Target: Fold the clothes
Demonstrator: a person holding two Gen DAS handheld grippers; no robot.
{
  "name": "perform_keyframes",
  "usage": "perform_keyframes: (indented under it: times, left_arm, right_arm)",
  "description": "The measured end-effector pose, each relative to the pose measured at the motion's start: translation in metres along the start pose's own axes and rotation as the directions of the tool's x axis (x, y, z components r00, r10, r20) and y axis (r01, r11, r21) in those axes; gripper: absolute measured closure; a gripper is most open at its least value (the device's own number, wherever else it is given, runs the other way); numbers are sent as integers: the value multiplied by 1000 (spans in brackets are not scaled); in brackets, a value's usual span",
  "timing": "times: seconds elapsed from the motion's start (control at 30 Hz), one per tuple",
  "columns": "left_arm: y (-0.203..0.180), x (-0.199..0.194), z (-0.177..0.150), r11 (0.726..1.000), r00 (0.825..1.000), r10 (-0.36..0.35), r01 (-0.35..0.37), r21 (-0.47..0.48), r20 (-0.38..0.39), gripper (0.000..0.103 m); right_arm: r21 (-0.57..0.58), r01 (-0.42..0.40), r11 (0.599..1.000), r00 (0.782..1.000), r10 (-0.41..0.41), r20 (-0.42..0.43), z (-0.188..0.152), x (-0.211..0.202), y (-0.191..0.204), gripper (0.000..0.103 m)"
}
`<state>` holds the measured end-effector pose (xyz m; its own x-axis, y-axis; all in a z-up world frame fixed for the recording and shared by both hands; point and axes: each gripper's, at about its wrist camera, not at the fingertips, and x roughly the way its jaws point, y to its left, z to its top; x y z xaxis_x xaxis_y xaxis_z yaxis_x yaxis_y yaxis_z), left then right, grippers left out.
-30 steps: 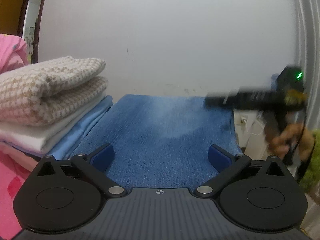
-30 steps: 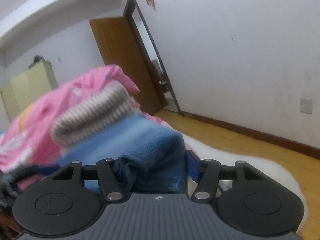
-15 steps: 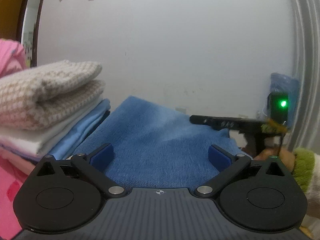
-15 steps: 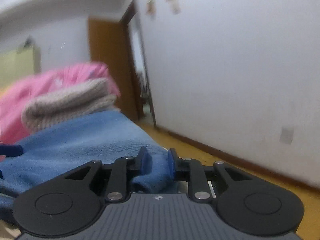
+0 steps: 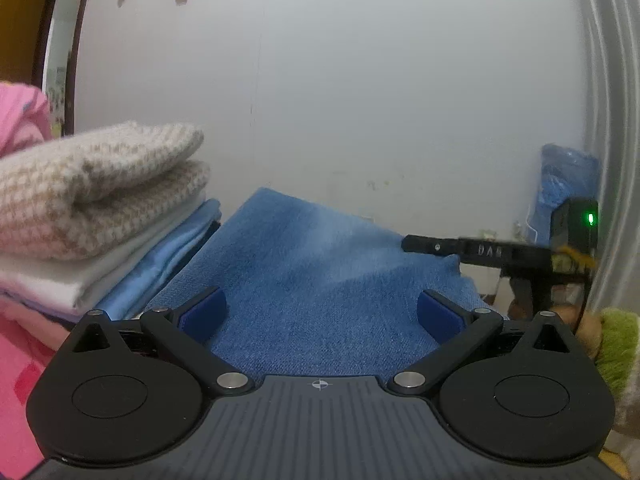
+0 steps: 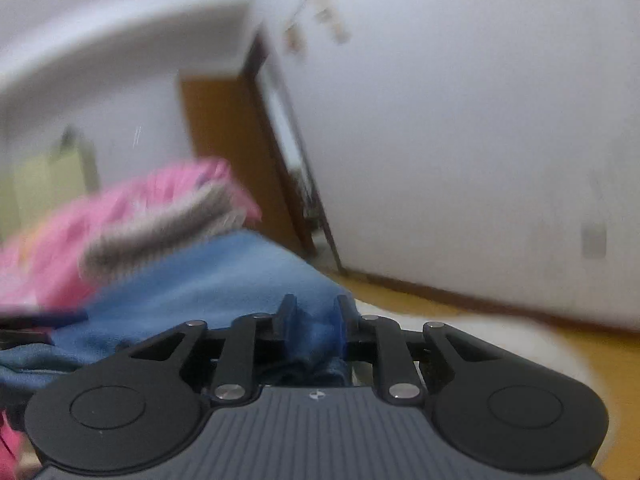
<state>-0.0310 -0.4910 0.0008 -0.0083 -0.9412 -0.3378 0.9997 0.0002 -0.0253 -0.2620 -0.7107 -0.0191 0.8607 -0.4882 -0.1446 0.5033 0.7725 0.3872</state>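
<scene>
Left fingers: left gripper (image 5: 320, 312) spread wide, grips nothing, blue pads over the blue garment (image 5: 320, 280)
Right fingers: right gripper (image 6: 314, 322) pinched onto a fold of the blue garment (image 6: 224, 284); view blurred
Garment: spread flat, near right edge bunched in the right grip
Stack: folded clothes (image 5: 92, 200) just left of garment, houndstooth knit on top
Bedding: pink (image 5: 20, 360) under the stack, near left
Right side: green sleeve (image 5: 618, 344)
</scene>
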Motion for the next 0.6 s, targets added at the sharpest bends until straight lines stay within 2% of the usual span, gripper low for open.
perform_keyframes:
  times: [0.03, 0.1, 0.17, 0.33, 0.47, 0.53, 0.6]
  left_arm:
    - [-1, -1, 1, 1000, 1000, 8, -8, 1, -7, 0]
    - [0, -4, 1, 1000, 1000, 12, -12, -7, -14, 0]
    - [2, -7, 0, 1000, 1000, 9, -9, -14, -13, 0]
    - [2, -6, -5, 1000, 1000, 1, -1, -22, 4, 0]
    - [-2, -8, -9, 1000, 1000, -15, 15, 14, 0, 0]
    - [-1, -10, -9, 1000, 1000, -18, 18, 5, 4, 0]
    - [1, -9, -10, 1000, 1000, -25, 25, 1, 10, 0]
  right_arm:
    - [22, 5, 1000, 1000, -5, 1, 2, -3, -1, 82]
    - [-94, 51, 994, 998, -52, -18, 13, -4, 20, 81]
    - [-134, 50, 990, 998, -53, -15, 23, -9, 36, 81]
    - [-298, -15, 955, 1000, 10, -17, -11, -18, 63, 80]
    - [-408, -64, 911, 998, 56, -31, -35, -25, 82, 81]
    - [-403, -50, 914, 998, 35, -43, -19, -29, 88, 80]
    - [-430, -47, 902, 999, 49, -7, -9, -39, 93, 80]
